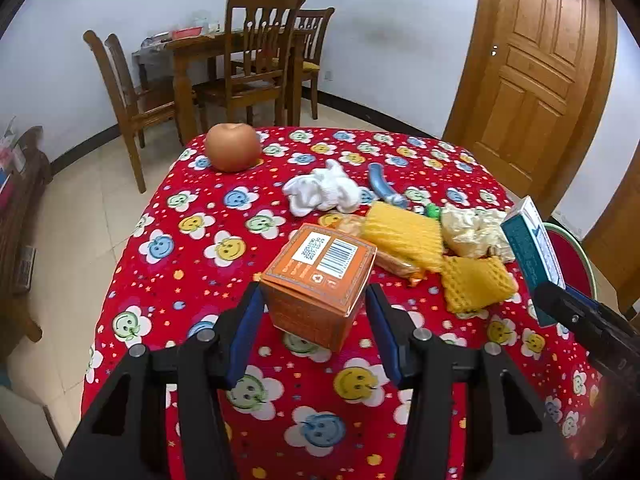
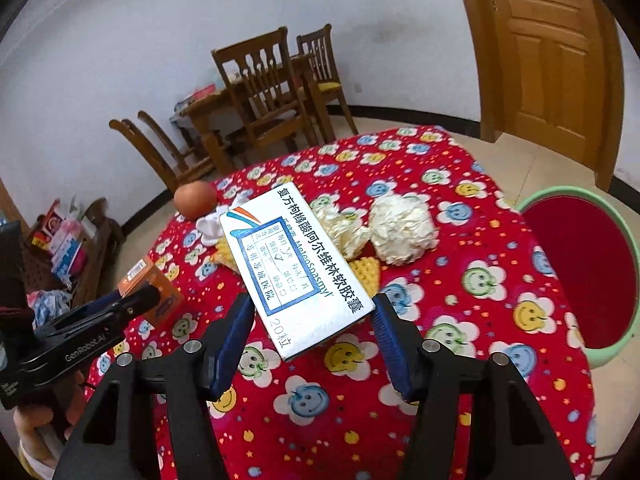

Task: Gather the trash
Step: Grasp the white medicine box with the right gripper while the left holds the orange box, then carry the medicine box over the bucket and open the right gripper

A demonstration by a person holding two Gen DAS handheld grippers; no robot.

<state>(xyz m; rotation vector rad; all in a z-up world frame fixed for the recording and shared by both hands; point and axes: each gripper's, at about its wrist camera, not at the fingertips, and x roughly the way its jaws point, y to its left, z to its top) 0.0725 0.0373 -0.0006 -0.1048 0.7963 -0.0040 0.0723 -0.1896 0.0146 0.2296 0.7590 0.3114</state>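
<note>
My left gripper [image 1: 314, 312] is shut on an orange carton [image 1: 320, 272] with a barcode label, held just above the red flowered tablecloth [image 1: 192, 248]. My right gripper [image 2: 312, 314] is shut on a white and teal medicine box [image 2: 296, 264], which is tilted in the air over the table. Each gripper shows in the other view: the left one [image 2: 140, 300] with its carton [image 2: 148, 280], and the right one [image 1: 554, 296] with its box [image 1: 532, 248]. Crumpled paper [image 2: 400, 232], yellow foam netting [image 1: 404, 236] and a snack wrapper [image 1: 396, 266] lie on the cloth.
A basin with a green rim and red inside [image 2: 580, 272] stands off the table's right side. An apple [image 1: 232, 148], white socks [image 1: 320, 192] and a blue object [image 1: 380, 184] lie farther back. Wooden chairs [image 1: 256, 60] and a door [image 1: 536, 64] are behind.
</note>
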